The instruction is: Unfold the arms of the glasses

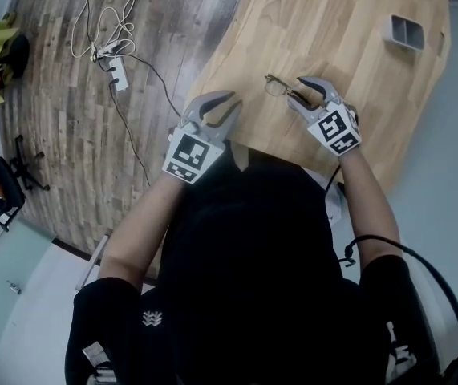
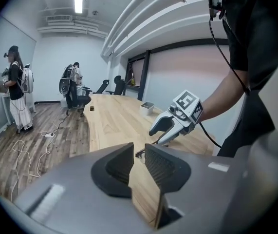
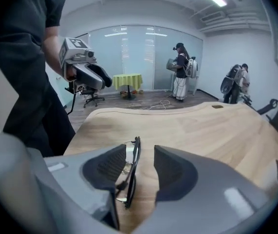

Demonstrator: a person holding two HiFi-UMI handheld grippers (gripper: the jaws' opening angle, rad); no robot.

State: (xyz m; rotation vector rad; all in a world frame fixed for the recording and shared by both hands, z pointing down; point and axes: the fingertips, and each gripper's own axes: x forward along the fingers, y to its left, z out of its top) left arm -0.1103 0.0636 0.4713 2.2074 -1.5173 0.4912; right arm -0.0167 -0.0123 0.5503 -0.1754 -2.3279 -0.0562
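Glasses (image 1: pixel 276 85) — at right gripper (image 1: pixel 297 91)

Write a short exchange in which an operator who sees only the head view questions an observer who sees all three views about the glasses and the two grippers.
Operator: From above, the glasses sit at the tips of the right gripper. Are they between its jaws?
Observer: Yes. The right gripper view shows them edge-on between the jaws, near the pad at that picture's left, with a clear gap to the other pad.
Operator: Is the left gripper carrying anything?
Observer: No. Its own view shows the jaws slightly apart, with only the bare table visible through the gap.
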